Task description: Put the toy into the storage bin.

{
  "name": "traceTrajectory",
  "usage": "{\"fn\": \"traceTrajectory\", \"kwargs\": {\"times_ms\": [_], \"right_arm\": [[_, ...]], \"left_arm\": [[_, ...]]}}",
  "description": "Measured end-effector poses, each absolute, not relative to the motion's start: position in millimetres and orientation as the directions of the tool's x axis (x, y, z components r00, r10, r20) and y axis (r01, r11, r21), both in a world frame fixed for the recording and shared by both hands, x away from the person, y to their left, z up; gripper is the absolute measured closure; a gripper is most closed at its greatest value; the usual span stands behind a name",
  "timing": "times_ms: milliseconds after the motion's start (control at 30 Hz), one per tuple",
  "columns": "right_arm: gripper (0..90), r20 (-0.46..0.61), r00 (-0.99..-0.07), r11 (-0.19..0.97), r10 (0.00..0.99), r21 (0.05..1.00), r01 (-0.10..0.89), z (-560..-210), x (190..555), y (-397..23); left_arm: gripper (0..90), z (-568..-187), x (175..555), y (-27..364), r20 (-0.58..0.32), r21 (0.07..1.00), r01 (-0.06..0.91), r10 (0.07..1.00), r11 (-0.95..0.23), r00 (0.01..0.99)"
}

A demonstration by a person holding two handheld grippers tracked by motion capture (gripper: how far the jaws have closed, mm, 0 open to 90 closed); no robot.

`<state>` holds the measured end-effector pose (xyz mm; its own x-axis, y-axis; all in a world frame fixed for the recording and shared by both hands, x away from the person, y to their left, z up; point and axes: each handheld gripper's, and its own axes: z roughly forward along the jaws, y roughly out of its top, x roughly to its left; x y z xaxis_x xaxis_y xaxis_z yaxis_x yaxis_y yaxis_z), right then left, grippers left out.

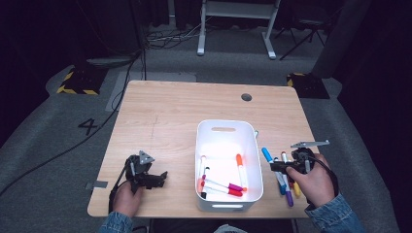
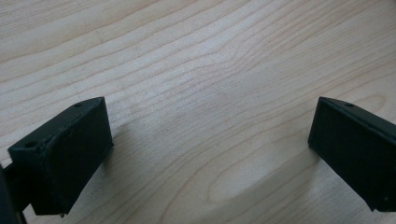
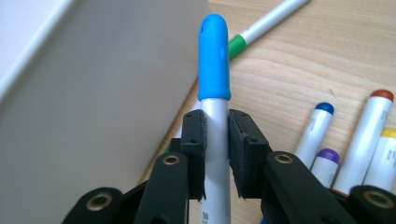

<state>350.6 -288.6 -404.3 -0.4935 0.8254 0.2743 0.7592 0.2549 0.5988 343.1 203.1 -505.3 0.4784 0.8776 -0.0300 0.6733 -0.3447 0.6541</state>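
My right gripper (image 3: 216, 135) is shut on a white marker with a light blue cap (image 3: 214, 60), which sticks out past the jaws. In the high view this gripper (image 1: 278, 166) is just right of the white bin (image 1: 227, 127), and the blue-capped marker (image 1: 267, 155) points toward the bin's right wall. Several markers (image 1: 221, 187) lie inside the bin. My left gripper (image 1: 159, 178) rests at the table's front left. Its jaws stand open over bare wood (image 2: 210, 140) with nothing between them.
More markers (image 1: 287, 189) lie on the table under my right hand: dark blue (image 3: 315, 130), purple (image 3: 324, 163), orange (image 3: 369, 135) and yellow (image 3: 385, 154) caps. A green-capped marker (image 3: 261, 25) lies beside the bin wall (image 3: 93, 84). A round grommet (image 1: 246, 97) sits at the far edge.
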Motion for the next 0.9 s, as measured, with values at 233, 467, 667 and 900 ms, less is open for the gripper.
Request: {"fn": "traceTrajectory", "kwargs": {"times_ms": [233,467,667,900], "right_arm": [[77.3,0.287,-0.529,0.256,0.799,0.633,0.730,-384,345,-285],[77.3,0.271,-0.565,0.272,0.780,0.666,0.695,-365,338,-280],[77.3,0.269,-0.587,0.274,0.763,0.689,0.671,-354,333,-275],[77.3,0.269,-0.611,0.272,0.745,0.713,0.646,-342,327,-269]], "left_arm": [[0.0,-505,343,203,-0.029,0.654,0.673,0.878,-0.345,0.478],[0.0,-505,343,203,-0.029,0.654,0.673,0.878,-0.345,0.478],[0.0,-505,343,203,-0.029,0.654,0.673,0.878,-0.345,0.478],[0.0,-505,343,203,-0.027,0.653,0.674,0.879,-0.345,0.476]]}}
